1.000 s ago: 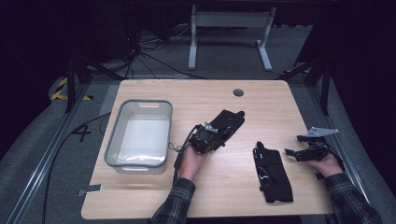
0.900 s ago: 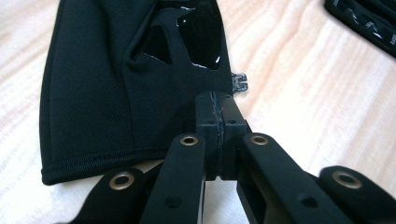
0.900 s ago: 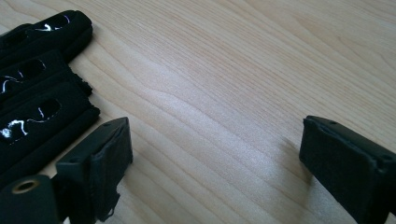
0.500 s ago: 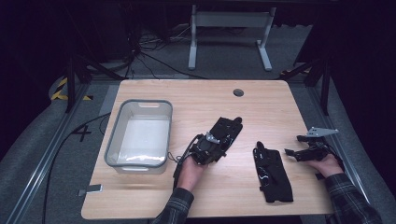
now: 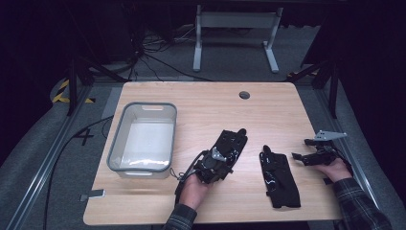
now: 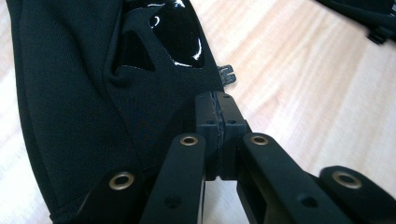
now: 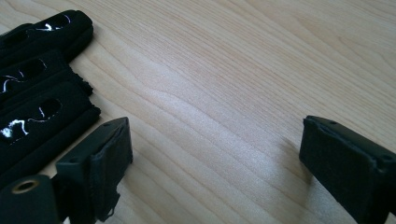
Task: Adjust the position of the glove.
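Two black fabric wrist braces lie on the wooden table (image 5: 201,105). The left brace (image 5: 233,141) sits mid-table, and my left gripper (image 5: 224,157) is shut on its near edge. In the left gripper view, the pads of that gripper (image 6: 217,116) are pressed together at the hem of the brace (image 6: 84,93), which has a glossy patch. The right brace (image 5: 278,177) lies flat nearer the front. My right gripper (image 5: 300,149) stands open just right of it, low over the wood. In the right gripper view, nothing is between the spread jaws of that gripper (image 7: 215,154), and the brace (image 7: 37,93) lies to their left.
A clear plastic bin (image 5: 116,139) stands on the table's left half. A round cable hole (image 5: 244,95) is near the back edge. Bare wood stretches across the back of the table. A metal stand (image 5: 234,38) and cables are on the floor beyond.
My left gripper has pulled the left brace to the right and toward the front edge, closer to the other brace. The right gripper has stayed where it was.
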Available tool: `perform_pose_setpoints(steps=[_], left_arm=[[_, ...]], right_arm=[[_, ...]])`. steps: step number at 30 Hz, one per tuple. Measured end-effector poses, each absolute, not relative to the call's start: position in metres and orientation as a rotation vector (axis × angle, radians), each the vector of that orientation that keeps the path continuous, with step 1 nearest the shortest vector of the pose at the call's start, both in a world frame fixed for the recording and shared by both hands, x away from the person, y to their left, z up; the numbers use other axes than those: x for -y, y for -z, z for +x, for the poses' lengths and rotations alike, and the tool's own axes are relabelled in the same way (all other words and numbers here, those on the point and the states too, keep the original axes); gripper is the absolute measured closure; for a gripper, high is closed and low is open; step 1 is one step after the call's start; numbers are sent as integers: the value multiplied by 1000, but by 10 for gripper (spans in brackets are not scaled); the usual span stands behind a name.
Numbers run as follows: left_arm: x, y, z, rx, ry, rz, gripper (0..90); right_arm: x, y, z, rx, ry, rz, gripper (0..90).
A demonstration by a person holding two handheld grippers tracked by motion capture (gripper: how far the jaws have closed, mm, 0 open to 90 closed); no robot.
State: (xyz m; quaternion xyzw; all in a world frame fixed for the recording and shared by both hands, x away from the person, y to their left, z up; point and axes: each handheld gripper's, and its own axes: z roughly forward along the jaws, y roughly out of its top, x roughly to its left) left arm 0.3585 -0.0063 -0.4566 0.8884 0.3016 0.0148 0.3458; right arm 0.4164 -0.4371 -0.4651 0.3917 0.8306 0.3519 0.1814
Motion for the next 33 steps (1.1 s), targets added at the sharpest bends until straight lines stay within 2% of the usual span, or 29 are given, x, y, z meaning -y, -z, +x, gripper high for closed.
perform_pose_setpoints(steps=[6, 14, 24, 33], left_arm=[[5, 456, 347, -778, -25, 2307, 899], [9, 445, 351, -772, -88, 2276, 870], [14, 435, 381, -834, -242, 2246, 885], [15, 442, 410, -899, -284, 2261, 893]], right_arm=[[437, 465, 416, -2345, -993, 1106, 100], [437, 465, 416, -2346, -994, 1105, 100], [437, 465, 417, -2346, -993, 1105, 100], [437, 465, 417, -2346, -994, 1105, 100]])
